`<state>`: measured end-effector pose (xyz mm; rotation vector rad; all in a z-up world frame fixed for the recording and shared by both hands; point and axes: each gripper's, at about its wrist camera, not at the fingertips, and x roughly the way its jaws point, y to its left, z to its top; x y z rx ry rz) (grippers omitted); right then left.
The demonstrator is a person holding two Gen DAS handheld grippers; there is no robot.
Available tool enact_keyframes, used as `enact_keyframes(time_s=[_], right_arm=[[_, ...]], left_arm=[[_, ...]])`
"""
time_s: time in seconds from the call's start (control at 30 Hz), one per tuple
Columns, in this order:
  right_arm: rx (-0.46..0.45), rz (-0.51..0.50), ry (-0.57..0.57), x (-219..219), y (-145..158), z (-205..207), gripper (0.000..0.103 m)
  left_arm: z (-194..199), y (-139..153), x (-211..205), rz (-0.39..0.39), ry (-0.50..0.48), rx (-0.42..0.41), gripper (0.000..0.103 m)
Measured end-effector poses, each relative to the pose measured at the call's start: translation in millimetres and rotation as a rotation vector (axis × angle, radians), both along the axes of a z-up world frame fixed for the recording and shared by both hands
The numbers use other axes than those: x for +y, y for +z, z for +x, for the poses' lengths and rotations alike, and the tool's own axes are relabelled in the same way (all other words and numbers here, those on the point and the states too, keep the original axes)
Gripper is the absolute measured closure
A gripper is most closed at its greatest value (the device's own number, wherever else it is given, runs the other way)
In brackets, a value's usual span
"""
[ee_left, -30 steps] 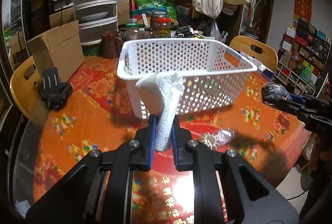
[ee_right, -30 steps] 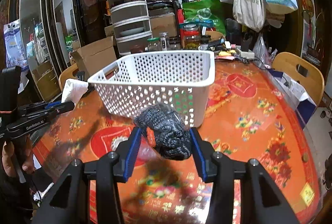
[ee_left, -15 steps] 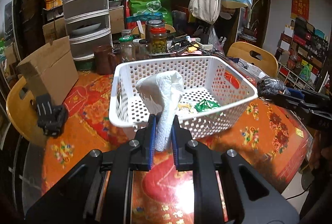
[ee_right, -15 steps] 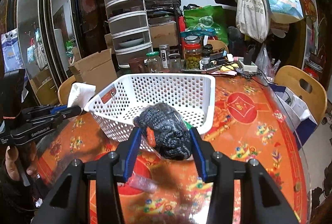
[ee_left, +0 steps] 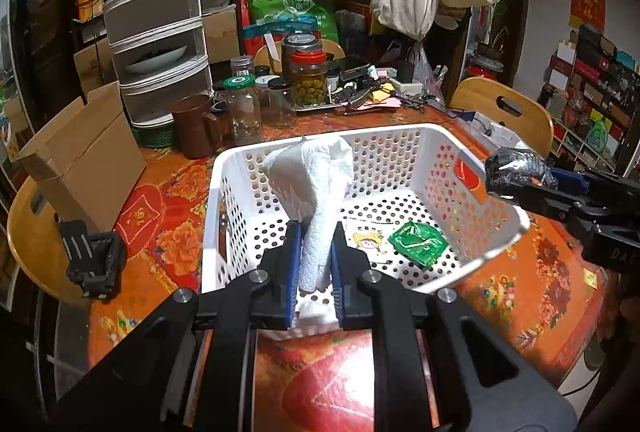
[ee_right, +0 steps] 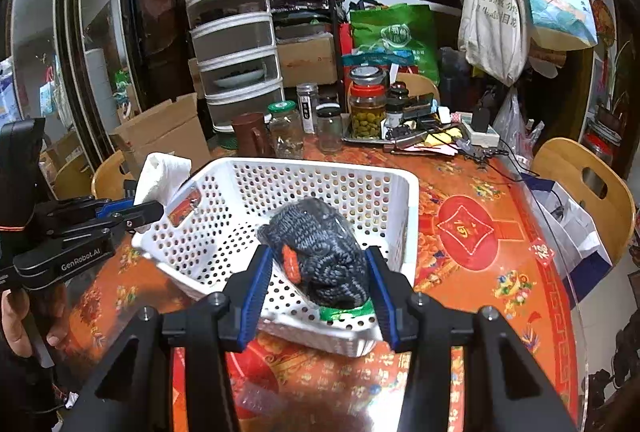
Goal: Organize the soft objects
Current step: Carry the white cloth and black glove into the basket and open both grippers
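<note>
A white paper towel [ee_left: 316,184] is clamped in the left gripper [ee_left: 314,268] and a dark knitted bundle [ee_right: 320,256] in the right gripper [ee_right: 318,292] — both held above the white basket [ee_left: 496,200], neither yet released.

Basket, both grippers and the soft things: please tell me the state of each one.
white basket: upright on table, partly filled.
left gripper: shut on white paper towel, over the basket.
right gripper: shut on dark knitted item, over the basket.
green packet: lying on basket floor.
</note>
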<state>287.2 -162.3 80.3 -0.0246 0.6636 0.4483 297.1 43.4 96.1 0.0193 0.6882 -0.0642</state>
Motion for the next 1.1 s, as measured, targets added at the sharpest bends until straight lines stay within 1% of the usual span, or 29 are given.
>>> enact_keyframes(time_s=[0.23,0.4,0.57,0.73,0.87,1.1], right_arm=[[0.064,-0.030,-0.017,8.9,-15.4,38.6,0.056],[0.114,-0.048,-0.013,19.1,-28.2,62.7,0.056],[0.151,-0.061,-0.018,25.2,-40.3,78.9,0.056],[0.186,-0.077,-0.018,28.6,-52.2,91.9,0.056],[0.207,-0.089,-0.017,31.4,-59.6,98.9,0.056],[0.223,-0.091,-0.011,34.7,-62.6,104.4,0.055]], left_arm=[[42.9,-8.5,-1.6,0.011,0.010,0.052,0.090],[70.8,-22.6,-5.1,0.029,0.016,0.103,0.090],[97.1,-39.5,-3.4,0.027,0.026,0.160,0.090],[113.3,-59.1,-5.2,0.052,0.028,0.209,0.090],[123.5,-74.0,-6.3,0.053,0.028,0.247,0.090],[129.0,-86.0,-8.3,0.059,0.020,0.264,0.090]])
